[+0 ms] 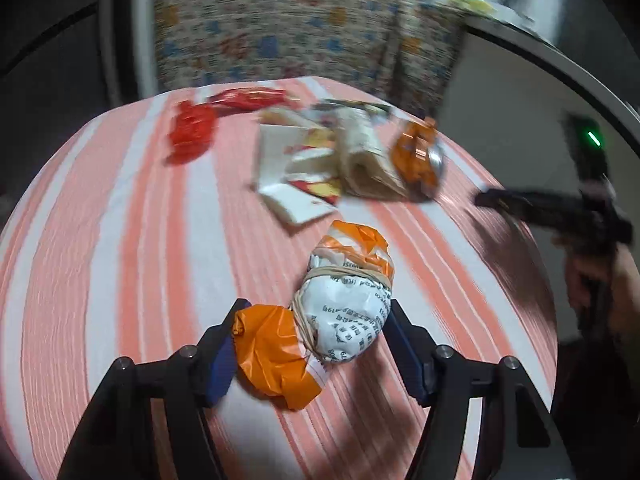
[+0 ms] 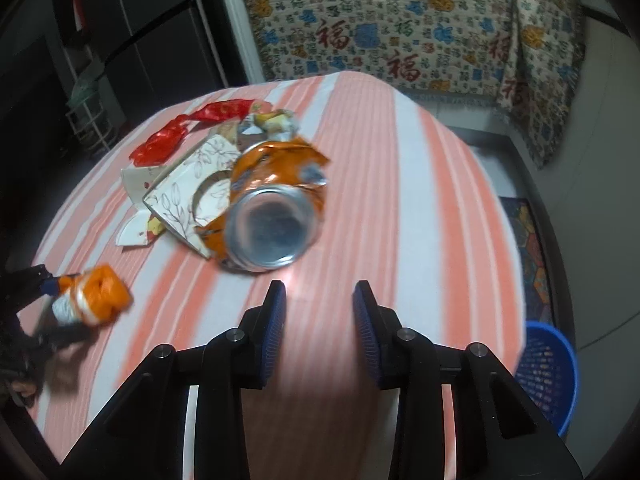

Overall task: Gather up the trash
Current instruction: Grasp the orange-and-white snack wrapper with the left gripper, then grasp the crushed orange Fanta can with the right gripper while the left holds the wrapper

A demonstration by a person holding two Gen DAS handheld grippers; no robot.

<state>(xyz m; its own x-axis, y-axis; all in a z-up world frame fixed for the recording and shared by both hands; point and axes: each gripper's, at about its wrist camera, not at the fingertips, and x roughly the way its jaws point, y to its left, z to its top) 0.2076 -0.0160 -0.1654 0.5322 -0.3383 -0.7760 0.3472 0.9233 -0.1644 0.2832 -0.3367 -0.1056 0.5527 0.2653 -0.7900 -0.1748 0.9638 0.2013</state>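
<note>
Left fingers point(image 1: 308, 344) apart around crumpled wrapper bundle point(image 1: 320, 312), near tabletop point(image 1: 100, 240) front edge | light, soft, squashable; pinch across banded middle | right fingers point(image 2: 320, 320) apart, empty, short of crushed can point(image 2: 272, 216)

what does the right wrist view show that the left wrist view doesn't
Only the right wrist view shows the blue basket on the floor beside the table, the patterned floor mat, and the crushed can's round silver end.

Only the left wrist view shows the printed text and rubber bands on the orange-and-white bundle lying between the left hand-held gripper's jaws.

Both show the striped tablecloth, red wrappers, torn paper pieces and the patterned cloth behind.
</note>
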